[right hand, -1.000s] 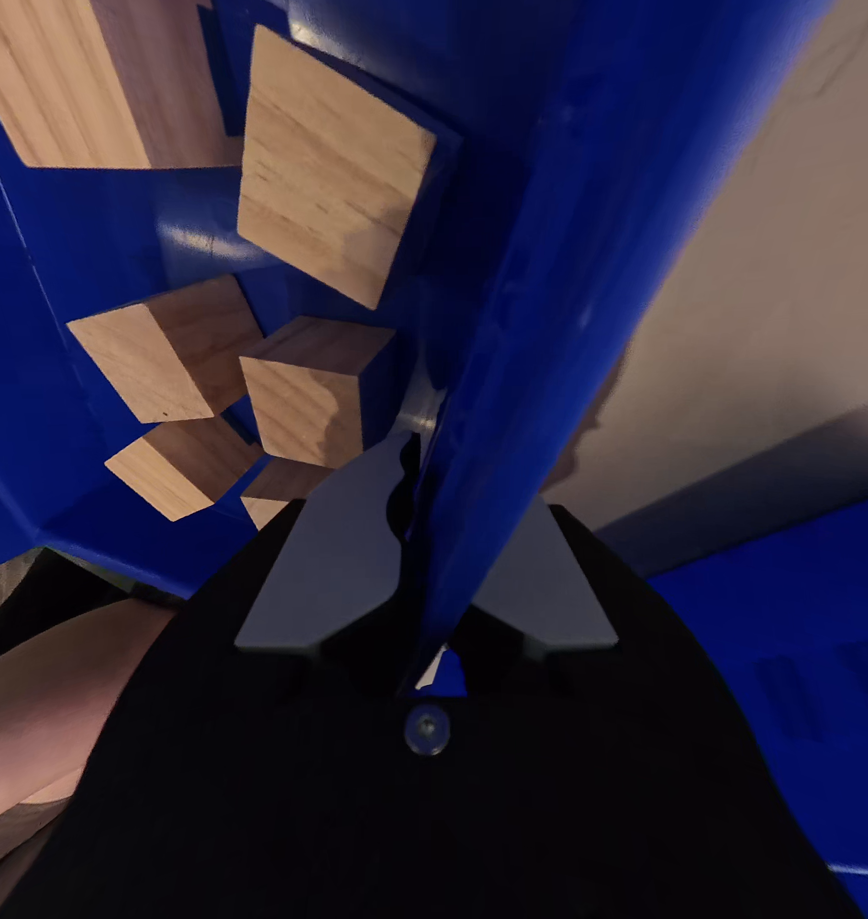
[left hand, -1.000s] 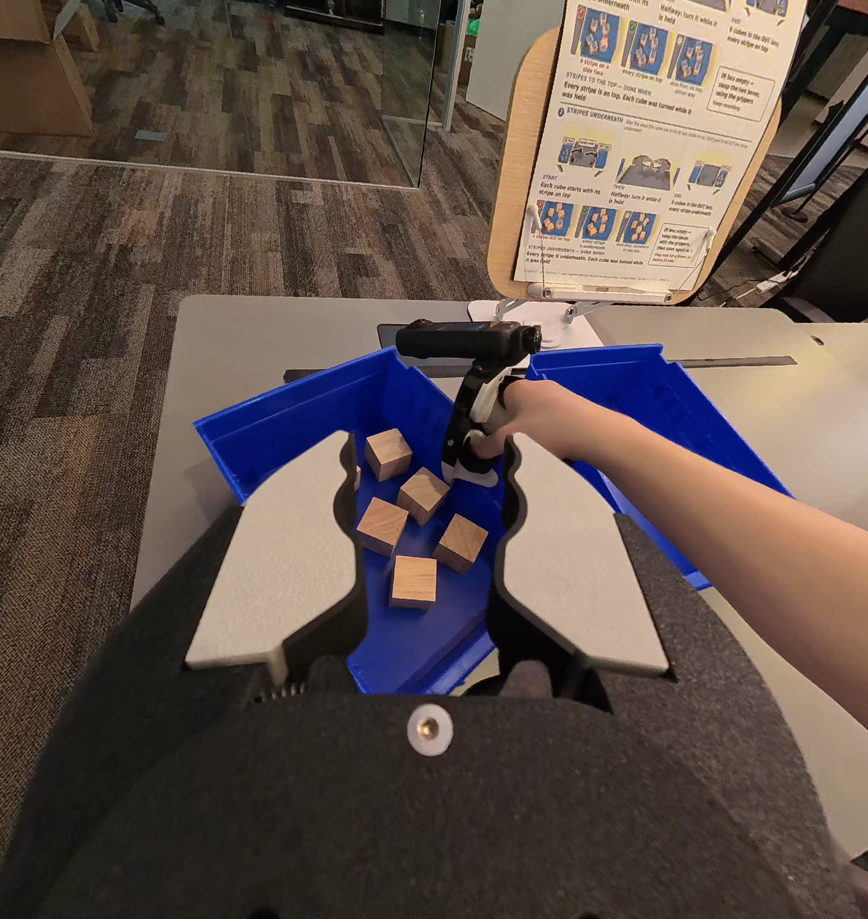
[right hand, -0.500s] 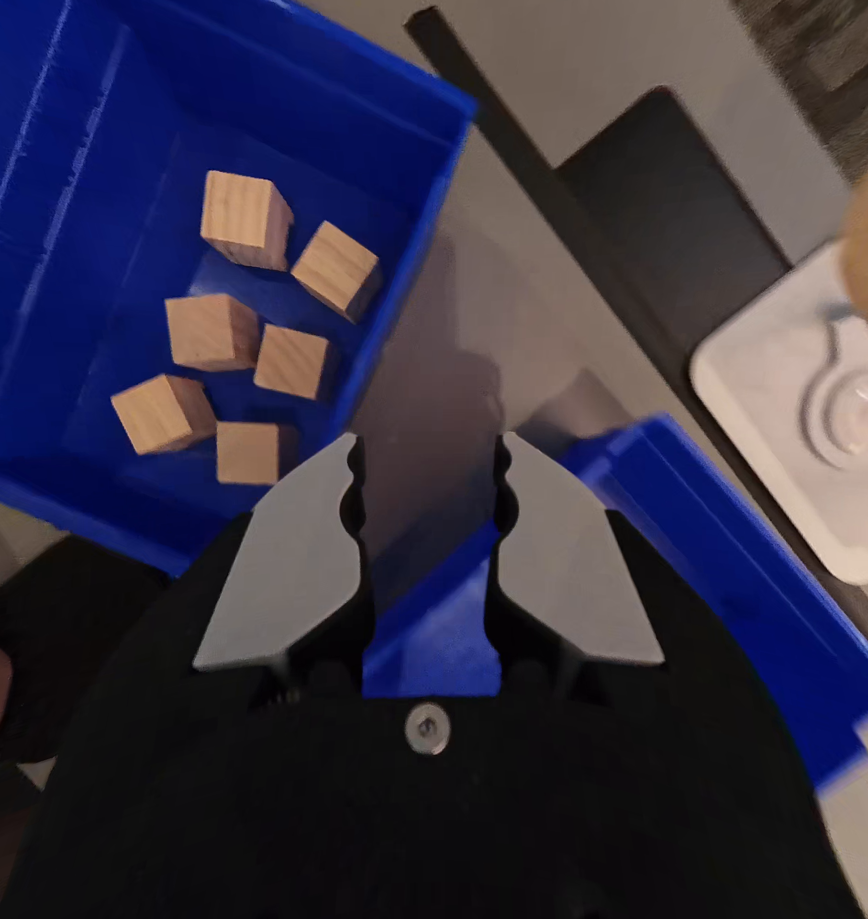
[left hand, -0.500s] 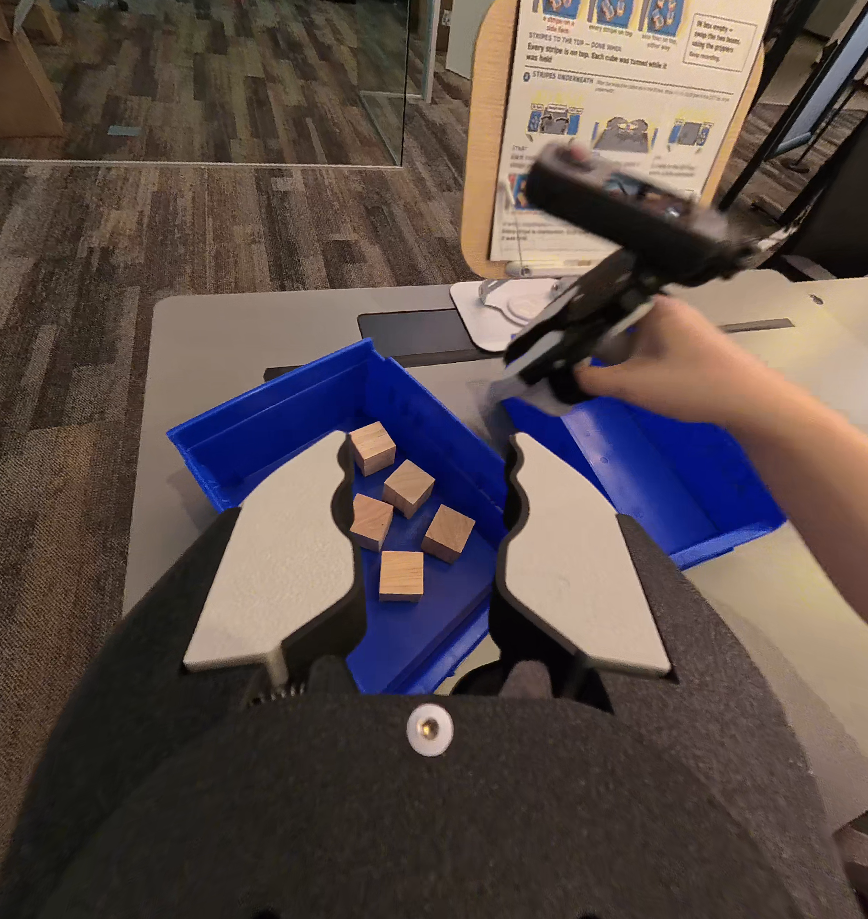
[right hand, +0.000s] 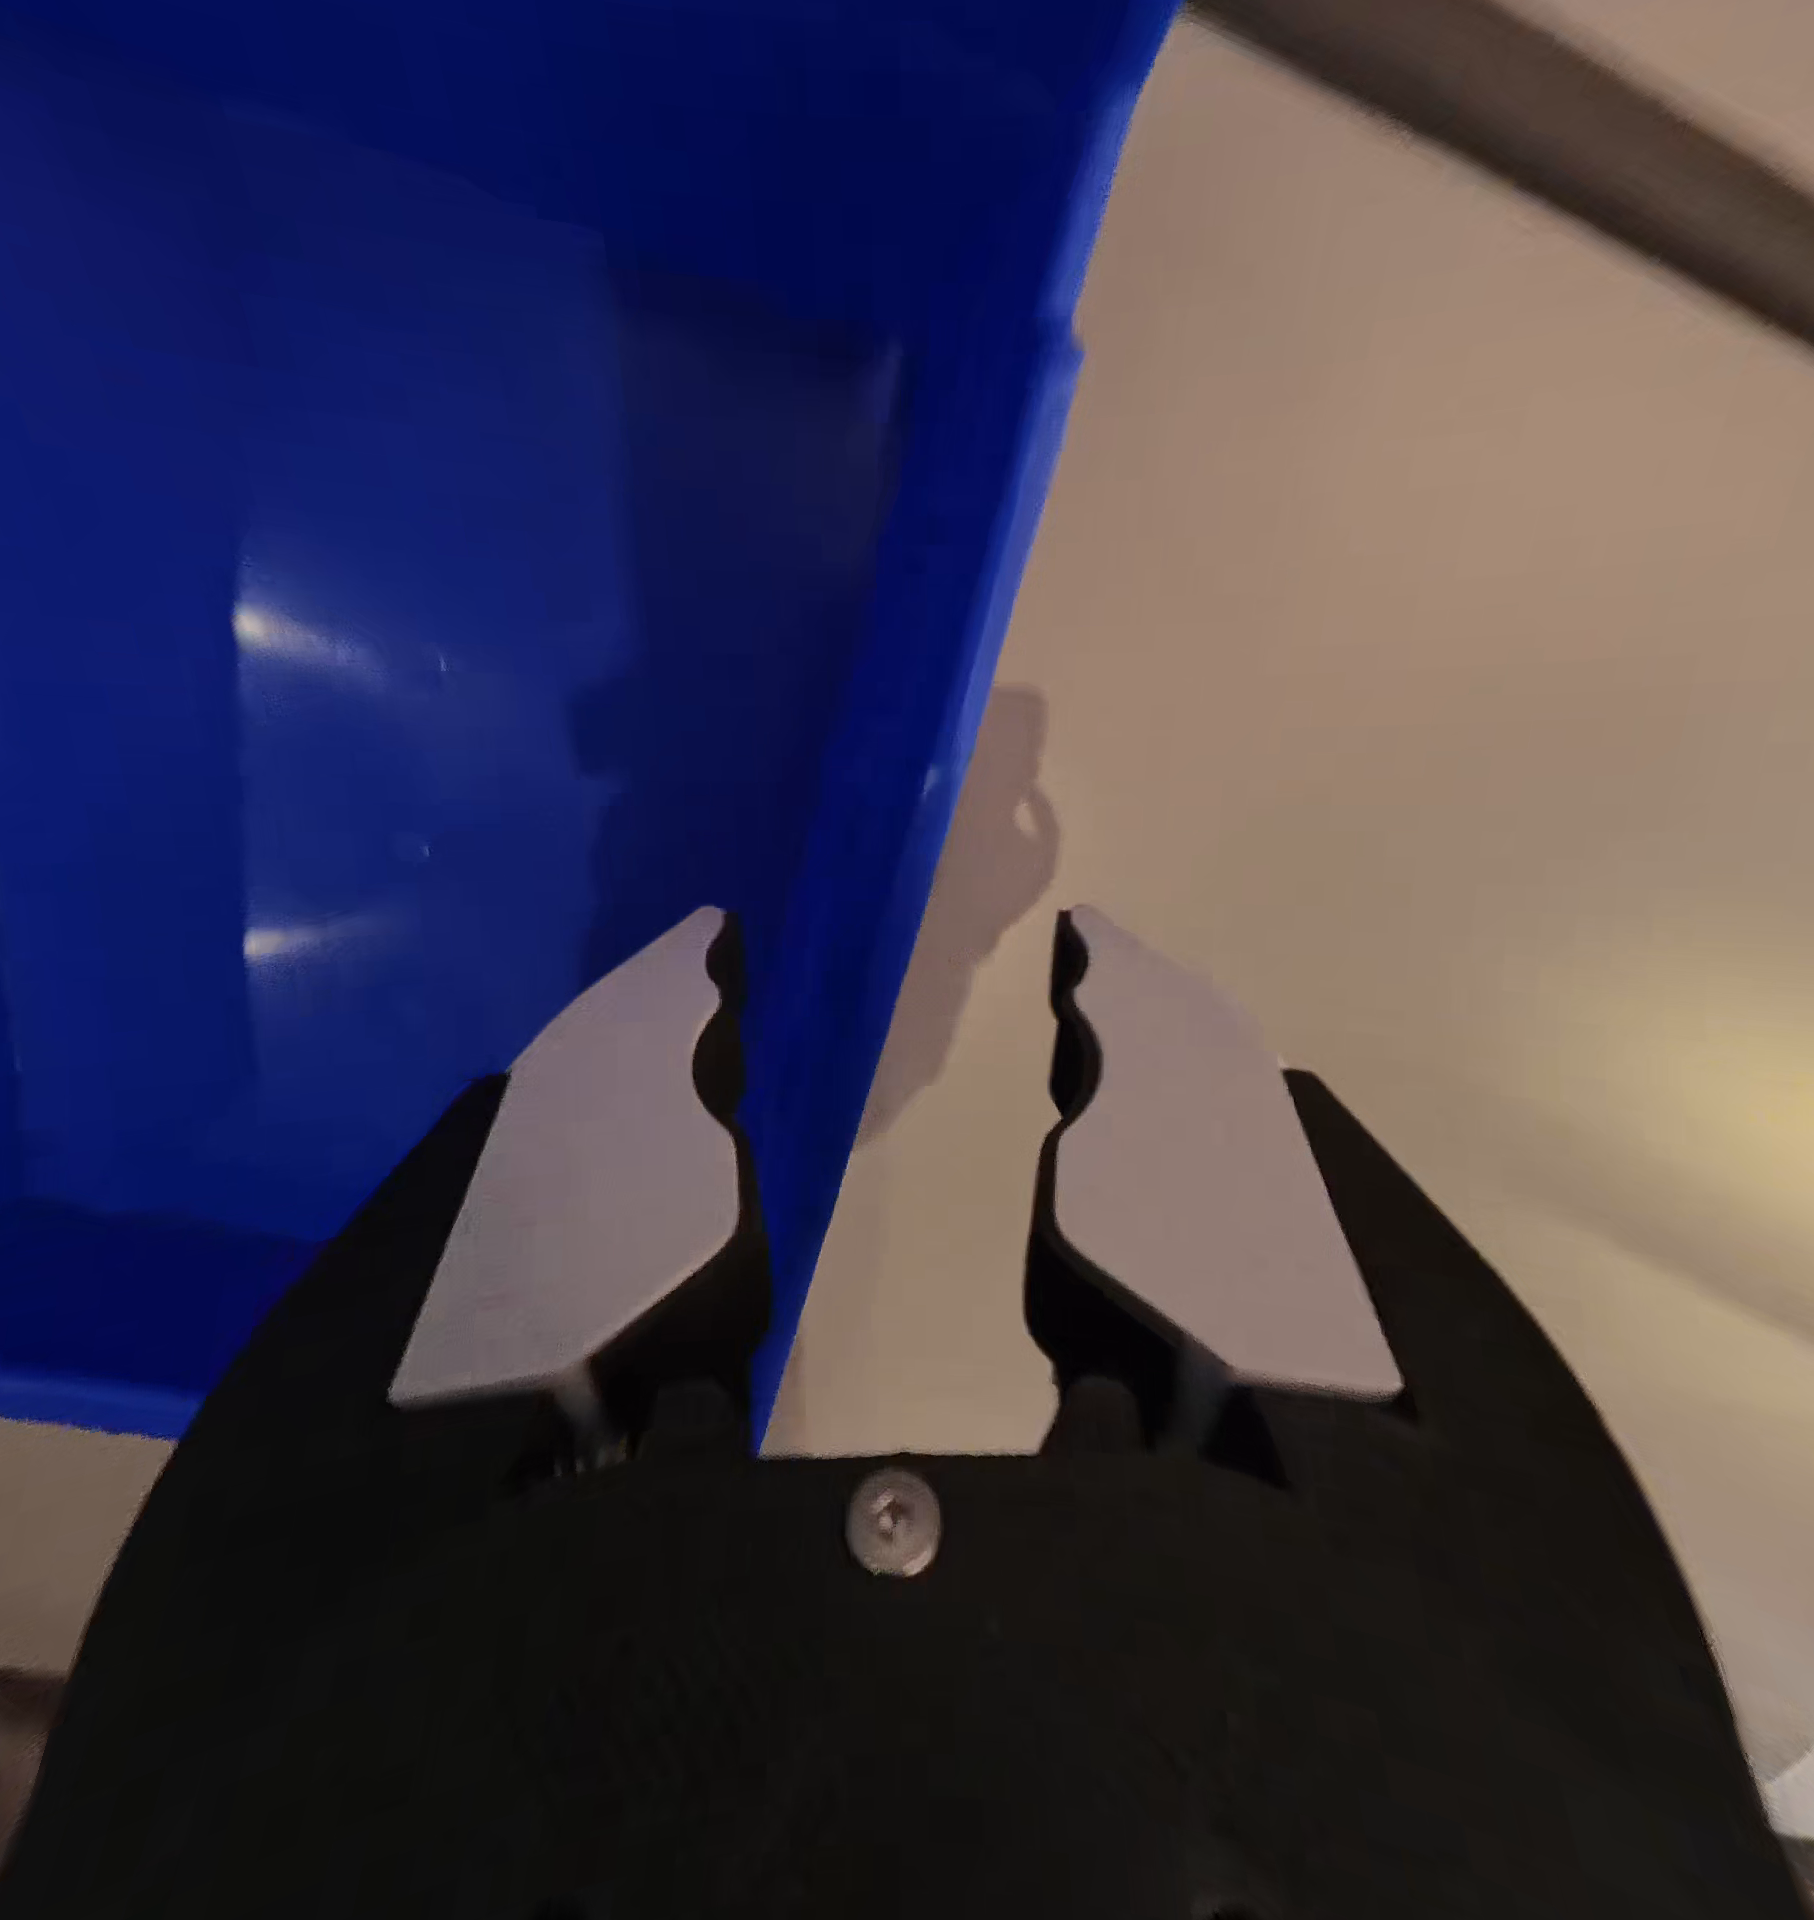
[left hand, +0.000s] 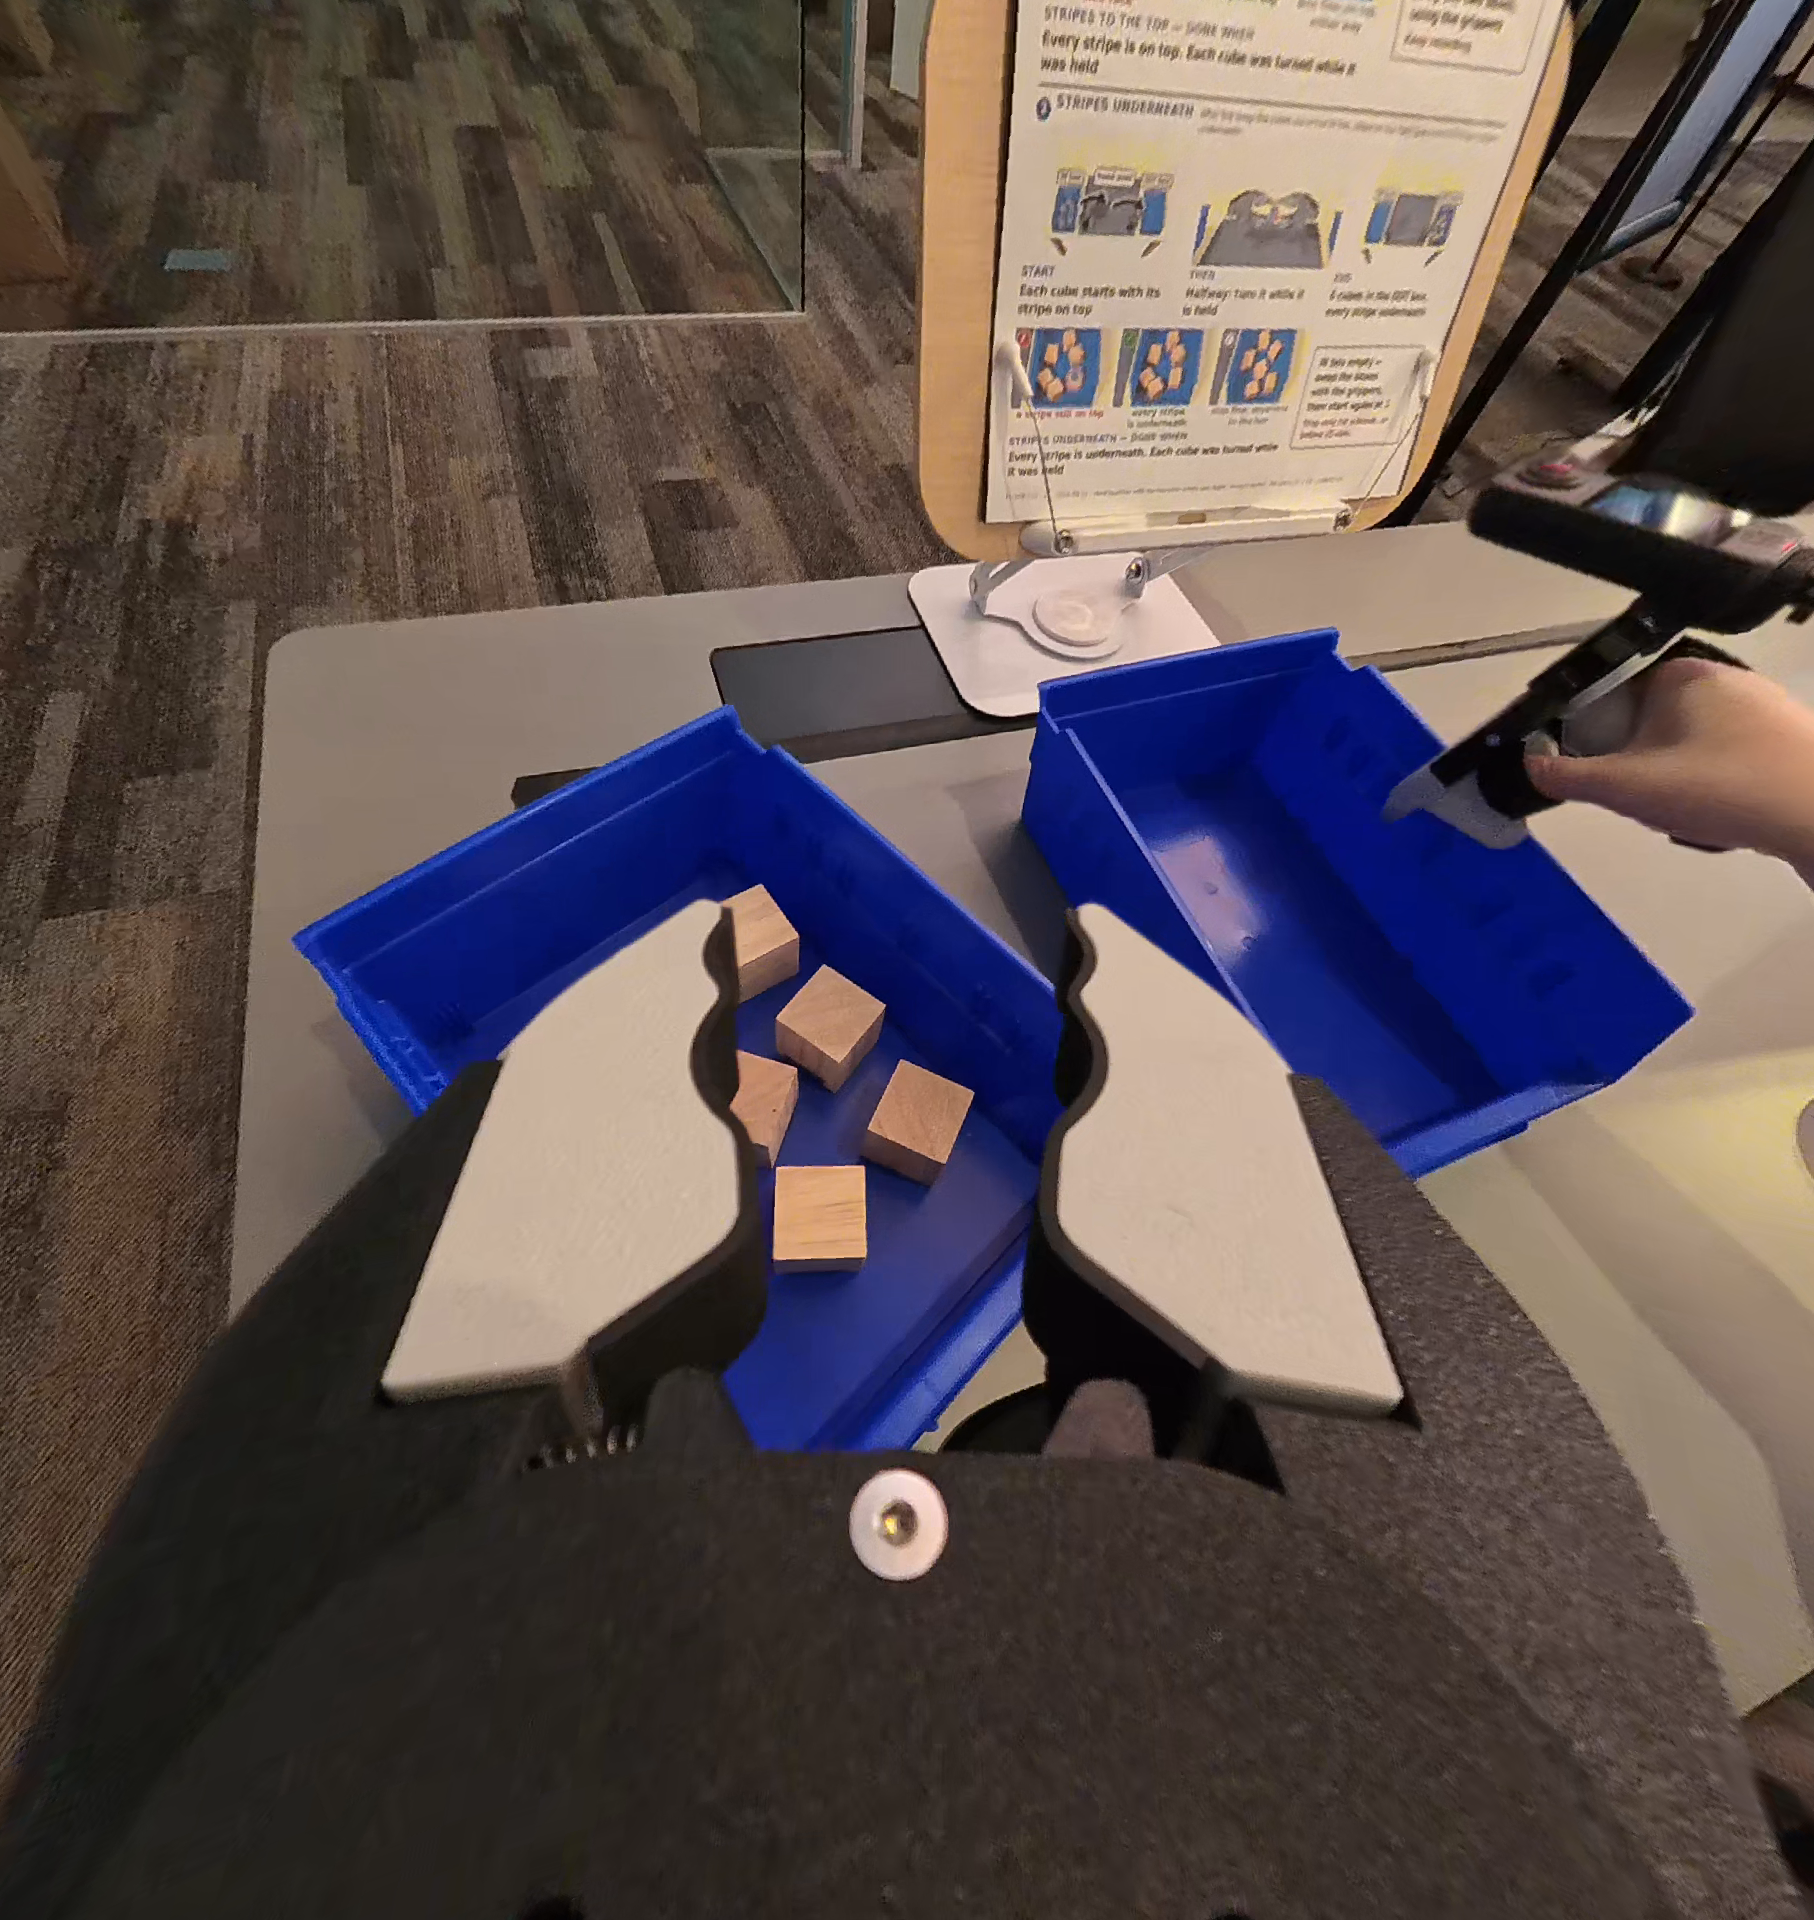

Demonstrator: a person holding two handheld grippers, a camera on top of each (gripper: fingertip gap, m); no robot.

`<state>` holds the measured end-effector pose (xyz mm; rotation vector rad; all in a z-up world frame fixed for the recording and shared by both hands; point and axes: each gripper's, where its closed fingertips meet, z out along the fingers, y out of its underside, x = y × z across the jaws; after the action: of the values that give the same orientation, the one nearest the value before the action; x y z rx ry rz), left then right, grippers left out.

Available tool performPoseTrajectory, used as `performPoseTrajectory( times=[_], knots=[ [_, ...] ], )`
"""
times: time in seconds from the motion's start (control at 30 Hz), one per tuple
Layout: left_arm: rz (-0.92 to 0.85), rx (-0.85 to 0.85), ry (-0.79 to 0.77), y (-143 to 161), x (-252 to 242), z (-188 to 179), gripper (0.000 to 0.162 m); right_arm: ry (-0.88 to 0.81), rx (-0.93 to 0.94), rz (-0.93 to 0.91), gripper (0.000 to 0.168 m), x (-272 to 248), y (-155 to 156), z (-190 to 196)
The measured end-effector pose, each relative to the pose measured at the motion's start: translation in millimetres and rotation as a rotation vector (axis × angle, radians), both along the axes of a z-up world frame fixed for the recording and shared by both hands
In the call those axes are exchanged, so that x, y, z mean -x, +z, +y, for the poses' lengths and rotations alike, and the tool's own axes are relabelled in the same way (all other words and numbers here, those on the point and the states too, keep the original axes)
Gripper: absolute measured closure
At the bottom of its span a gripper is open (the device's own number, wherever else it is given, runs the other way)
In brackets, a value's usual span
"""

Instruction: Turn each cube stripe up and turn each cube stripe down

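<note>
Bench (left hand: 467, 717) carries two blue bins | left bin (left hand: 570, 894) holds our wooden cubes (left hand: 830, 1023), no stripes showing | right bin (left hand: 1329, 935) bare | left tongs (left hand: 895, 935) wide above cubes | right tongs (right hand: 895, 925) wide, straddling right bin's wall

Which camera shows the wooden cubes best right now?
The left wrist view: five wooden cubes lie in the left blue bin, seen between the open left gripper's fingers. The right wrist view shows no cubes, only the other blue bin's inside.
</note>
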<state>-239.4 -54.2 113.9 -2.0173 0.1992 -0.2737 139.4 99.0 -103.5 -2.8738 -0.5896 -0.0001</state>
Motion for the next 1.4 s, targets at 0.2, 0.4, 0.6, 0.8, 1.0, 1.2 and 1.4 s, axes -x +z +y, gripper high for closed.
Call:
performPoseTrajectory(
  times=[0.2, 0.4, 0.6, 0.8, 1.0, 1.2, 1.4],
  knots=[
    [0.045, 0.032, 0.006, -5.8, -6.0, 4.2, 0.103, 0.021, 0.167, 0.151, 0.159, 10.9, -16.8, -17.9],
    [0.079, 0.045, -0.001, -8.0, -12.1, 2.9, 0.103, 0.015, 0.2, 0.175, 0.16, -9.6, -16.9, -15.5],
    [0.103, 0.061, 0.003, -11.1, -15.4, 5.7, 0.103, -0.032, 0.204, 0.183, 0.161, -47.2, -17.2, -12.2],
    [0.128, 0.083, -0.003, -16.0, -20.2, 9.9, 0.103, -0.053, 0.209, 0.18, 0.161, -87.1, -17.7, -9.0],
    [0.14, 0.12, 0.01, -23.8, -18.9, 15.6, 0.103, -0.144, 0.21, 0.187, 0.161, -160.6, -18.6, -10.2],
    [0.16, 0.163, 0.043, -32.5, -14.8, 21.1, 0.103, -0.244, 0.21, 0.195, 0.161, -237.2, -19.5, -19.4],
    [0.169, 0.177, 0.062, -34.4, -14.8, 26.1, 0.107, -0.3, 0.215, 0.199, 0.161, -291.1, -20.1, -25.5]
  ],
)
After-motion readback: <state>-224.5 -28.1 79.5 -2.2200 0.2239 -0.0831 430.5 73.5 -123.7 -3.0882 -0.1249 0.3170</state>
